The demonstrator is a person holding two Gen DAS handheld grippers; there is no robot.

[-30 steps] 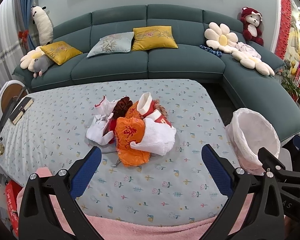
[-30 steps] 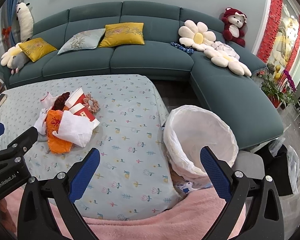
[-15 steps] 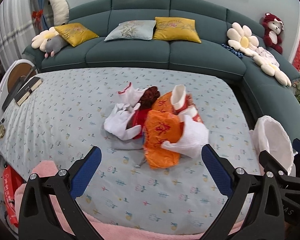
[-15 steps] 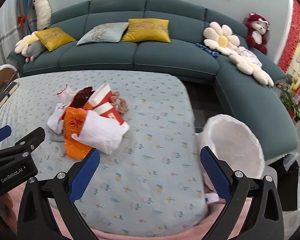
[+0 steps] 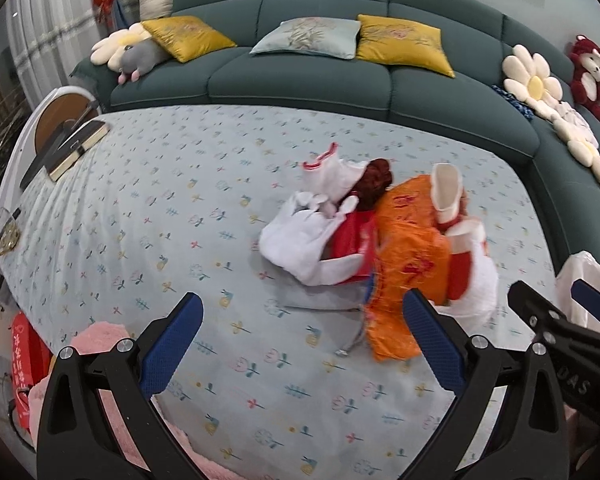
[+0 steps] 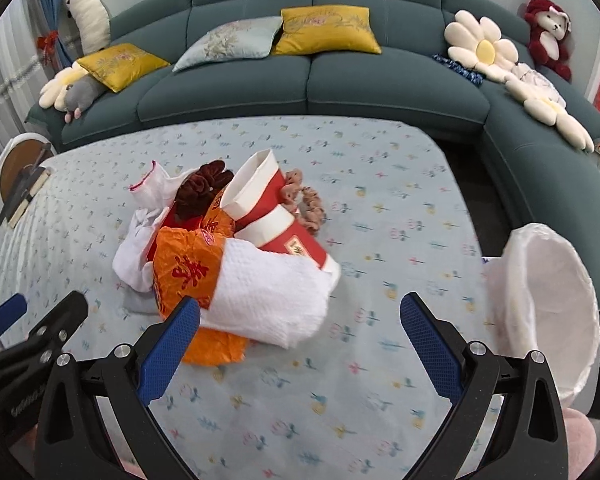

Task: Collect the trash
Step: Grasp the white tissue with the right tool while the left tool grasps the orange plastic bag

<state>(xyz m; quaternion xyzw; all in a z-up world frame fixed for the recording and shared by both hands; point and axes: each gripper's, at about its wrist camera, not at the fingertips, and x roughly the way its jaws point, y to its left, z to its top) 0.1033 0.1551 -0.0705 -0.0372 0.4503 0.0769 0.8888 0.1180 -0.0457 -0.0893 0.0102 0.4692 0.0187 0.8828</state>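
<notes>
Movement: I am bringing both grippers in toward the trash pile (image 6: 228,256); a second ago it was lying well ahead and small in both views, and now it is filling the middle ground, with the sofa (image 6: 312,80) sliding up toward the top of the view.

Left gripper (image 5: 300,344): I am holding it wide open, nothing between its fingers. The pile is sitting just ahead and to its right, its orange edge near the right fingertip.

Right gripper (image 6: 300,340): also spread wide and carrying nothing. The pile is lying ahead and to its left, the white towel-like cloth (image 6: 268,300) just beyond the left fingertip.

Progress: nothing is looking collected yet. Every piece is resting on the flowered tablecloth (image 6: 380,200), and the white-lined bin (image 6: 548,312), off to the right of the right gripper, is showing no contents that I can see. I judge the whole of the picking and dropping to be left.

Item, trash pile: one heaped cluster, pieces overlapping. Crumpled orange plastic bag (image 5: 412,264) with red characters; two red-and-white paper cups (image 6: 276,216) tipped on their sides; white cloths or paper; a dark brown fuzzy lump (image 6: 204,192); a pinkish-brown scrunchy ring (image 6: 308,204) at the far side. Mostly soft, light and loose, likely to be shifting when one piece is pulled.
</notes>
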